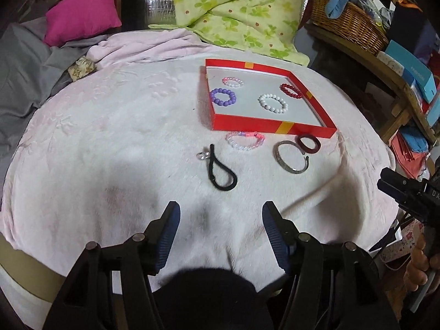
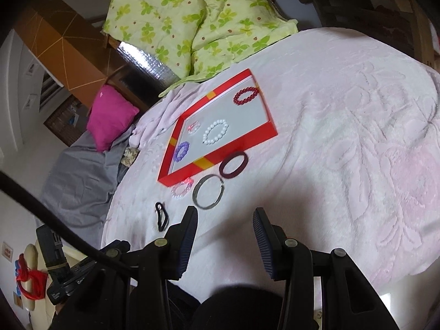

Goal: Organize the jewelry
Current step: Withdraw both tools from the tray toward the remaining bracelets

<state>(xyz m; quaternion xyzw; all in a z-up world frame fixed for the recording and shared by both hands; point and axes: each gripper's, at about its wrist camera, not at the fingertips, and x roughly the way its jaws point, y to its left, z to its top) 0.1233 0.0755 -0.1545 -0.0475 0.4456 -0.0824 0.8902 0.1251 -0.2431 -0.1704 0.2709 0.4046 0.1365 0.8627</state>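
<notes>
Four bead bracelets point(image 1: 273, 103) in red tray point(image 1: 271, 126); four pieces point(image 1: 293, 157) outside.

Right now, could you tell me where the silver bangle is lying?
The silver bangle lies on the pink blanket just outside the red tray's front wall, touching the dark red bangle.

Bed under a pale pink embossed blanket point(image 1: 110, 126). Lying on it: red shallow box point(image 1: 275, 125) toward the far edge; nearer, just before the box, pink-and-clear bead bracelet point(image 1: 245, 140), maroon bangle point(image 1: 309, 143), silver bangle point(image 1: 292, 157), black hair tie point(image 1: 221, 172).
</notes>
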